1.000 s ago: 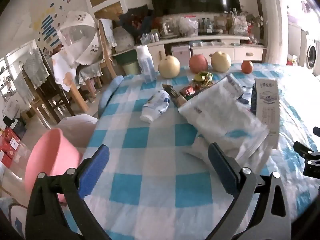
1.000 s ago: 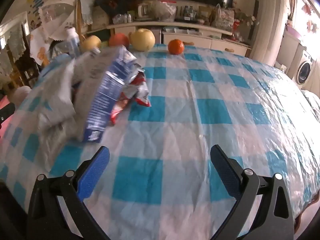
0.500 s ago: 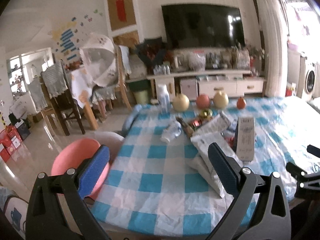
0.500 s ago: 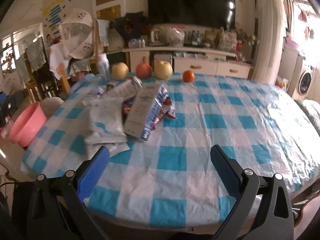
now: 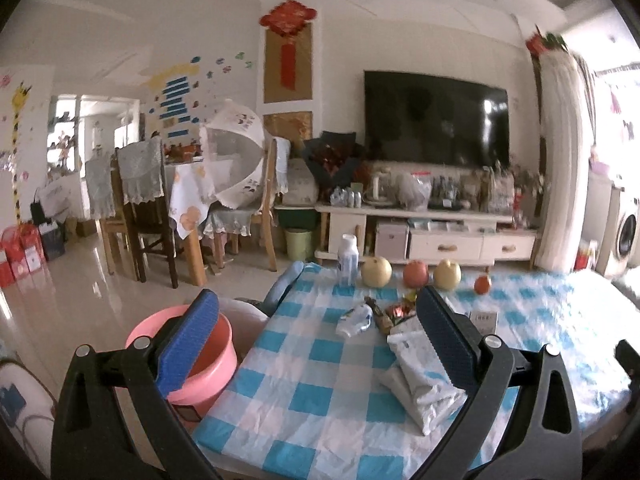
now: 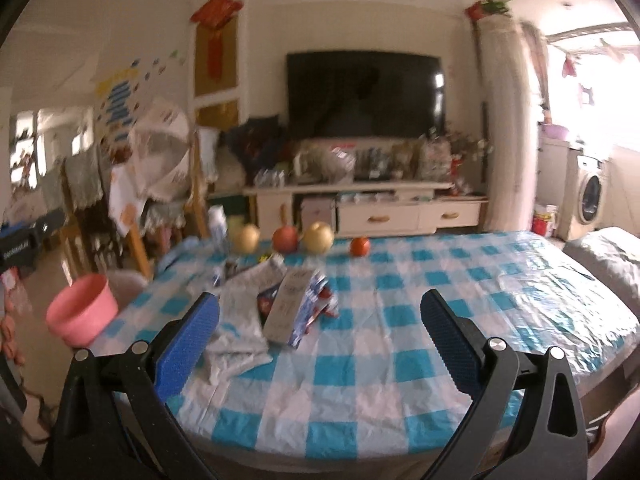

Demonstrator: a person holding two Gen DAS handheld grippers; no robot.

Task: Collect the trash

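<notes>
Facing trash (image 6: 292, 304), labels unreadable

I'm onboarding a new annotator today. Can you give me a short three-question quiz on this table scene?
1. True or false: the left claw is shut on a piece of trash.
2. How many round fruits stand in the row at the far edge of the checkered tablecloth?
   A. two  B. four  C. six
3. Fill in: the pink basin stands off the table's ____ side, as the person holding the claws sees it.

Key
1. False. Both the left claw and the right claw are open and empty.
2. B: a pale fruit, a red fruit, another pale one, a small orange one.
3. left
</notes>
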